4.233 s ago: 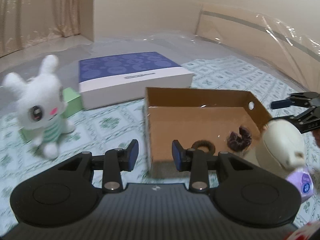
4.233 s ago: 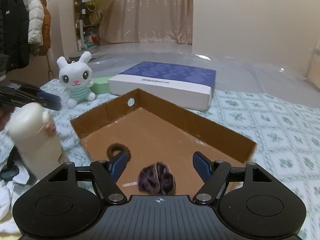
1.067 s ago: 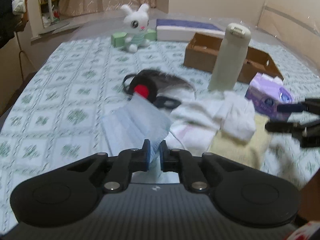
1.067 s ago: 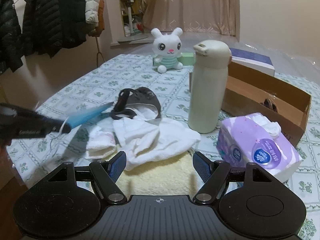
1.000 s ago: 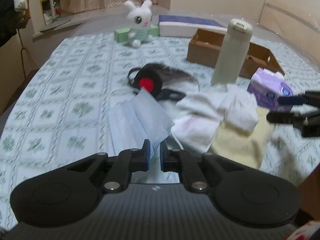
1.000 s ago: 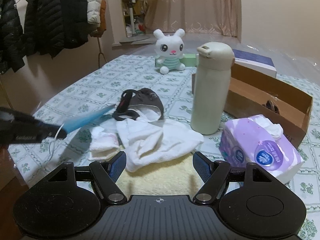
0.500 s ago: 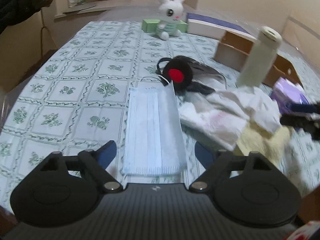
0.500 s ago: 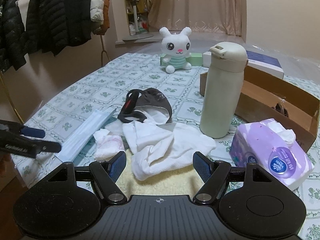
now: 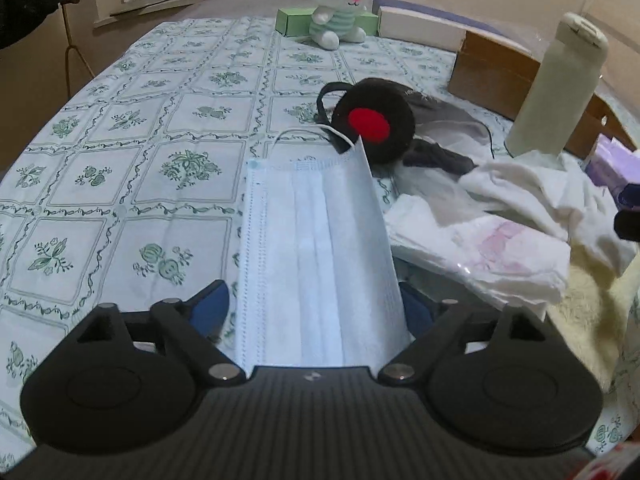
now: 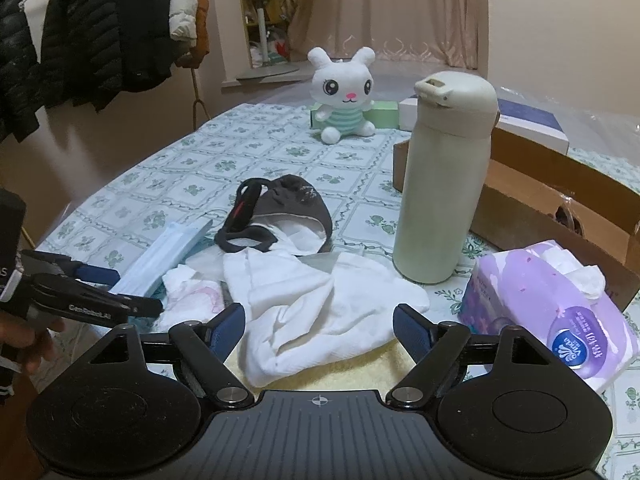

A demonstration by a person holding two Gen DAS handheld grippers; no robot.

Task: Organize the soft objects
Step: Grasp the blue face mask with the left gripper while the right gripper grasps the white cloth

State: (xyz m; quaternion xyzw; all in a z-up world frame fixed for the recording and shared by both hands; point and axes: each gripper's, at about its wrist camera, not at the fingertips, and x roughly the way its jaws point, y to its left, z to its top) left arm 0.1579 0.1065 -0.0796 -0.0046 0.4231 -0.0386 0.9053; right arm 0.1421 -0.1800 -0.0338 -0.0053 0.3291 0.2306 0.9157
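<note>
Blue face mask (image 9: 316, 252) lies flat on the tabletop (image 9: 132, 152), green floral cloth, coats (image 10: 80, 28) hanging left, curtain behind. Its near end hides under the left tongs (image 9: 316, 312), which have just been opening and stand apart, mask between, pads not touching. Right of that, white cloth (image 10: 320, 312) sits between the right tongs (image 10: 320, 324), also spread. Yellow towel (image 10: 340, 376) mostly covered.

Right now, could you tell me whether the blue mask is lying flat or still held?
Lying flat and free. The mask rests on the tablecloth between the open left gripper, whose pads do not press it.
</note>
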